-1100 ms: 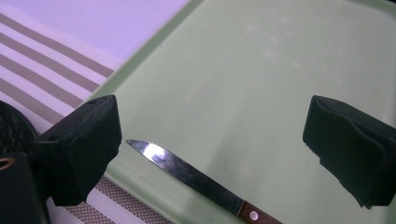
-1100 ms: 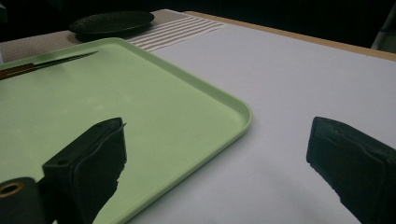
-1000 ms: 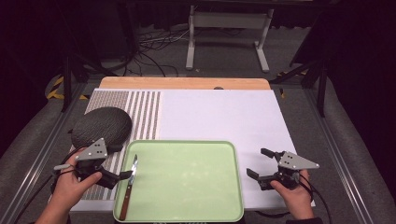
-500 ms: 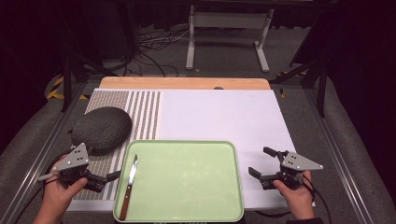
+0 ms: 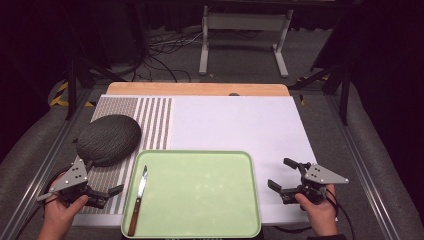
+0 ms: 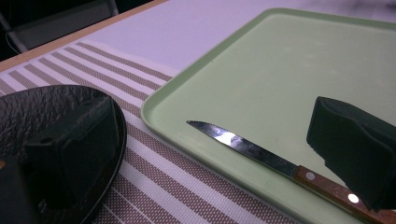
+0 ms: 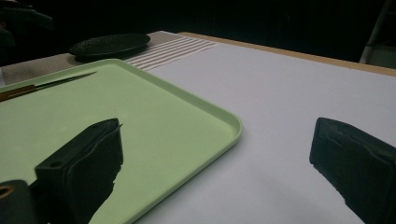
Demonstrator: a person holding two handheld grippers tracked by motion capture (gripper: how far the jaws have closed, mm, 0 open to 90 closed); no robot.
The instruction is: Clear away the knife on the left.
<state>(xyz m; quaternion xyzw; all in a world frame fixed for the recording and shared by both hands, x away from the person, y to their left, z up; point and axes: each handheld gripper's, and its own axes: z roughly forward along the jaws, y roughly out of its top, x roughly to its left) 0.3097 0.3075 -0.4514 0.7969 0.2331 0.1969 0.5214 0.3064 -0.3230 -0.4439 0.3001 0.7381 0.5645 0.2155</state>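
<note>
Knife (image 5: pixel 137 201): lies flat in green tray (image 5: pixel 210 162), along its left edge, tip pointing away from the person. Steel blade, serrated edge visible in left gripper view (image 6: pixel 243 145); brown wooden handle w/ bright rivets. Handle end toward the near rim. Nothing touches it.

Tray sits at the near-centre of the table (image 5: pixel 240 120), overlapping the white surface and a striped placemat (image 5: pixel 150 120).

Left tool (image 5: pixel 102 195): held in left hand (image 5: pixel 62 212), just left of tray, over the placemat; jaws apart, holding nothing, knife handle just beyond one jaw.

Right tool (image 5: pixel 282 175): in right hand (image 5: pixel 315 210), on white surface right of tray; jaws apart, holding nothing.

Dark textured oval plate (image 5: pixel 108 139) on placemat, beyond left tool, near tray's far-left corner.
</note>
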